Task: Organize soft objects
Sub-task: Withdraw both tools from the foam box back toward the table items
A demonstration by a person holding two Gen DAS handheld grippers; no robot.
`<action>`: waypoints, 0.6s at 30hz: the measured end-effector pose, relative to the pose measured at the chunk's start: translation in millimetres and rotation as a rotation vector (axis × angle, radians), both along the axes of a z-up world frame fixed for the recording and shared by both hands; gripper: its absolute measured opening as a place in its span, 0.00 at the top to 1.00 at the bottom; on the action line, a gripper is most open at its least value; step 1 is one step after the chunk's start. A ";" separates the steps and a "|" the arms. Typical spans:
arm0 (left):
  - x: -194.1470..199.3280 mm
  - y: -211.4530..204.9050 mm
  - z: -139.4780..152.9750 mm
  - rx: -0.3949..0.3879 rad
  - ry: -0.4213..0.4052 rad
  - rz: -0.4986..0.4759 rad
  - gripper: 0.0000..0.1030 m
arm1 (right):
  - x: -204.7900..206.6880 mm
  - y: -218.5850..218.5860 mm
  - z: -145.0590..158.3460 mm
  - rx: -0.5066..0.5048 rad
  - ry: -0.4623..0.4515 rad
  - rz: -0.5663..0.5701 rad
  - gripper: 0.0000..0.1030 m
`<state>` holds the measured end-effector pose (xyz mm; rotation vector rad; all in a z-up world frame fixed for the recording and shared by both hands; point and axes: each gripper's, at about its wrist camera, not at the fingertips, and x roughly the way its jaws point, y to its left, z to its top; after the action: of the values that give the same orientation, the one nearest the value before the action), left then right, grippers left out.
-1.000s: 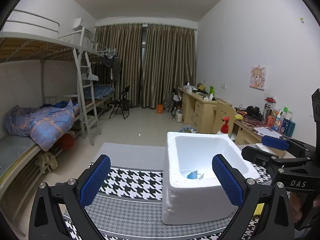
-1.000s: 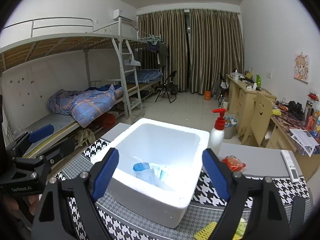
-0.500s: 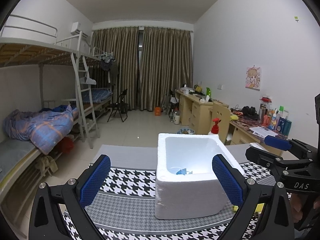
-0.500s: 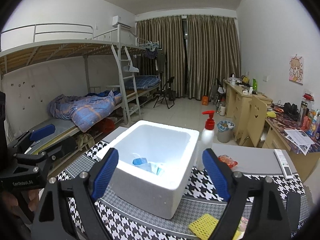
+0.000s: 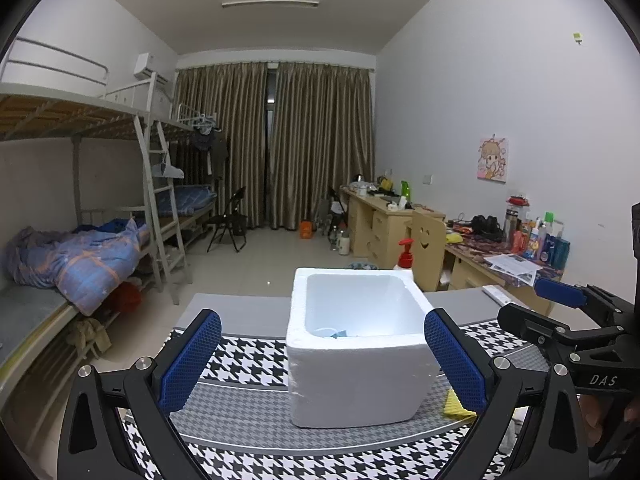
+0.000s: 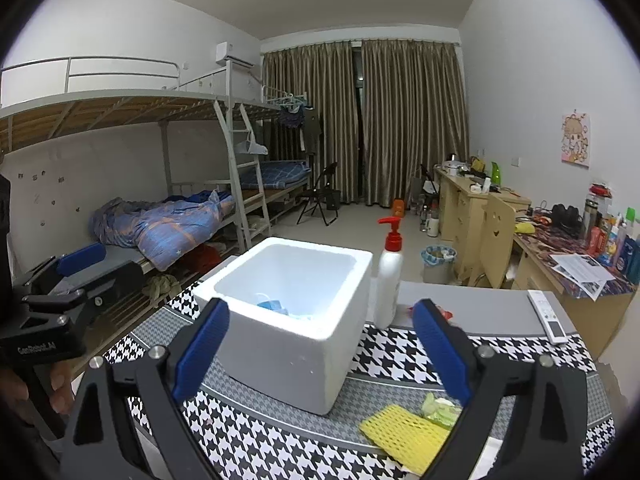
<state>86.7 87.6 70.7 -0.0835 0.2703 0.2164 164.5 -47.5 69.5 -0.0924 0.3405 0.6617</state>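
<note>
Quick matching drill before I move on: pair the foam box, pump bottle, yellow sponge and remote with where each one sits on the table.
Things:
1. foam box
2. pump bottle
3. yellow sponge
4. remote

Places:
A. near edge, between the right gripper's fingers
B. bare grey top, far right
C. middle of the houndstooth cloth
D. just behind the box's right corner

Pairs: 1-C, 2-D, 3-A, 4-B

One foam box (image 6: 288, 320), one pump bottle (image 6: 389, 280), one yellow sponge (image 6: 402, 432), one remote (image 6: 547, 316).
</note>
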 end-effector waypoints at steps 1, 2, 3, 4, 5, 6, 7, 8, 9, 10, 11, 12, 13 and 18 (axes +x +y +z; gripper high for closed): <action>-1.2 -1.1 0.1 0.002 -0.002 0.000 0.01 | -1.6 -0.1 0.9 0.001 -0.002 -0.001 0.07; -2.9 -2.2 0.4 0.004 -0.007 0.001 0.01 | -2.8 -1.8 0.8 0.002 -0.005 -0.001 0.07; -4.4 -2.8 0.5 0.003 -0.010 0.001 0.01 | -4.1 -4.2 0.5 0.002 -0.009 -0.003 0.06; -4.5 -3.3 0.9 0.001 -0.011 0.000 0.01 | -4.5 -5.4 0.4 0.002 -0.010 -0.004 0.06; -5.2 -3.7 0.5 -0.001 -0.011 -0.001 0.01 | -4.8 -6.5 0.2 0.002 -0.011 -0.007 0.06; -5.8 -4.3 0.0 -0.004 -0.011 -0.003 0.01 | -3.9 -7.7 -0.1 0.003 -0.010 -0.009 0.06; -7.4 -6.6 -1.2 -0.005 -0.010 -0.006 0.01 | -4.3 -9.4 -0.9 0.003 -0.010 -0.011 0.06; -7.0 -8.0 -2.0 -0.006 -0.008 -0.010 0.01 | -4.2 -10.6 -1.5 0.004 -0.010 -0.014 0.06; -6.5 -8.8 -2.5 -0.006 -0.006 -0.013 0.01 | -4.7 -13.6 -2.9 0.004 -0.010 -0.016 0.06; -6.5 -10.4 -3.8 -0.006 -0.006 -0.018 0.01 | -5.5 -15.6 -4.1 0.004 -0.010 -0.017 0.06; -6.2 -11.6 -4.4 -0.007 -0.005 -0.021 0.01 | -5.5 -16.9 -5.0 0.003 -0.010 -0.021 0.06; -5.8 -12.3 -4.5 -0.008 -0.004 -0.023 0.01 | -6.1 -18.9 -6.1 0.003 -0.010 -0.023 0.06; -5.8 -13.6 -5.2 -0.011 -0.004 -0.027 0.01 | -6.3 -20.4 -6.9 0.004 -0.010 -0.024 0.06; -5.5 -20.2 -7.7 -0.004 -0.010 -0.039 0.01 | -6.9 -27.8 -10.6 0.008 -0.006 -0.038 0.06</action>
<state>81.2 67.4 63.0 -0.0834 0.2625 0.1767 157.6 -75.3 58.8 -0.0803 0.3335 0.6248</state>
